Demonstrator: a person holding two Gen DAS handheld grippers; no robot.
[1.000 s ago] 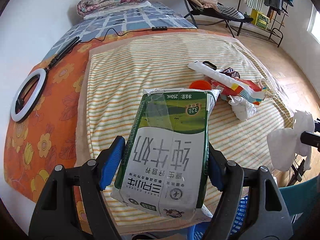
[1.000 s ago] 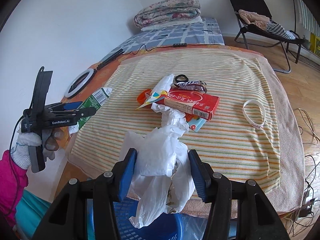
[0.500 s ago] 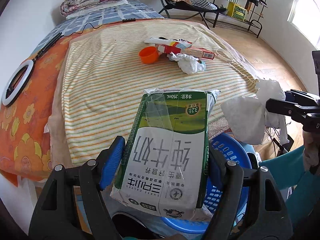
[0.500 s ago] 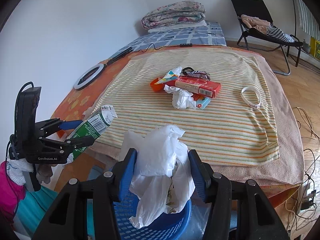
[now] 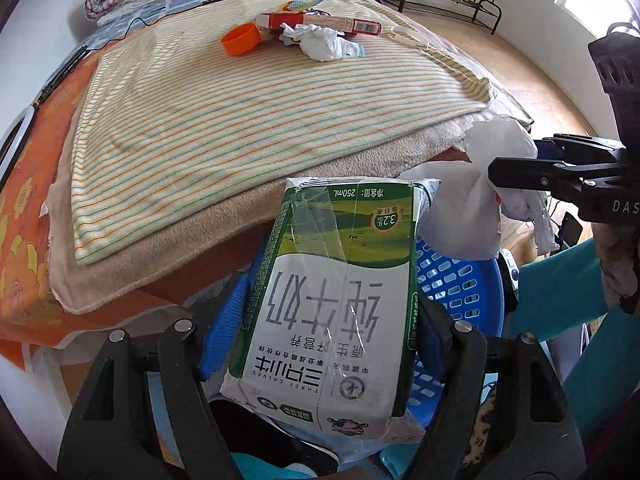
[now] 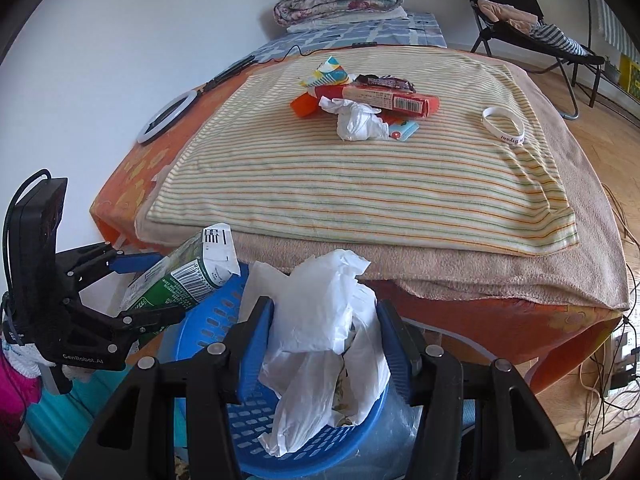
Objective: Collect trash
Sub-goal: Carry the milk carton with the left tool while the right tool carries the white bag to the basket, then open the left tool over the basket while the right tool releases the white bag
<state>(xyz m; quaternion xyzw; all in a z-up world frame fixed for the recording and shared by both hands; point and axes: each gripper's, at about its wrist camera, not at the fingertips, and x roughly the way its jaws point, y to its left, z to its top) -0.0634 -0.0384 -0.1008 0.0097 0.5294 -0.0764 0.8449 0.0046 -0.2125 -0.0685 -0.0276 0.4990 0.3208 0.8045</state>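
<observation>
While gripped across its width between the blue pads of the left gripper (image 5: 328, 332), hangs above the blue slotted basket (image 5: 460, 280): a green-and-white milk carton (image 5: 332, 300), jaws fairly wide and pressed against both its sides, printed face toward the camera. Seen from the right wrist view as tilted, top end over the basket's near rim (image 6: 208, 320), barcode showing. Pinched between the pads of the right gripper (image 6: 324, 336), jaws about half open: a crumpled white plastic bag (image 6: 324, 344), its loose tail drooping into the basket. Stands on the floor just beside the bed's edge, below the tan blanket (image 6: 520, 276) (the basket, that is). Left on the striped towel (image 6: 360, 188), well apart from both grippers: a red box (image 6: 400, 100), an orange cup (image 6: 304, 105), a crumpled white tissue (image 6: 358, 120), a dark snack wrapper (image 6: 386, 80), a colourful paper wrapper (image 6: 330, 72), and off to one side a white wristband (image 6: 503, 125). Farther back, on the orange floral sheet near the wall: a ring light (image 6: 166, 118).
</observation>
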